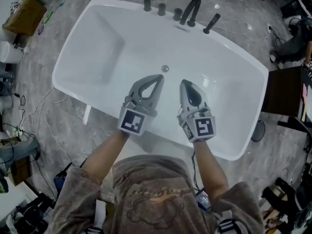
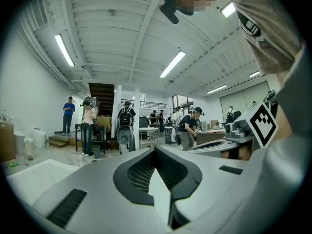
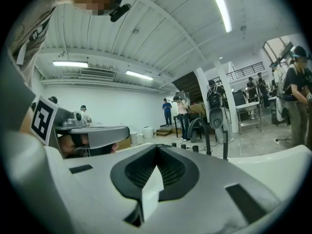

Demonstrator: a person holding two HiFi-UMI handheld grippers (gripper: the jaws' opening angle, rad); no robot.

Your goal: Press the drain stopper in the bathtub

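Over the bathtub's [image 1: 97, 48] near rim I hold left gripper [image 1: 160, 78] and right gripper [image 1: 184, 83] side by side, both clenched on nothing; drain stopper [image 1: 165, 68] just beyond the tips.

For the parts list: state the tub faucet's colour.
Black faucet, clearest in the head view.

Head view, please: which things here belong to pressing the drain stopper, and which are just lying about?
For the job: drain stopper, bathtub, left tongs, right tongs (both shut, empty).
Just lying about: cardboard box, floor cables; the black faucet is not needed.
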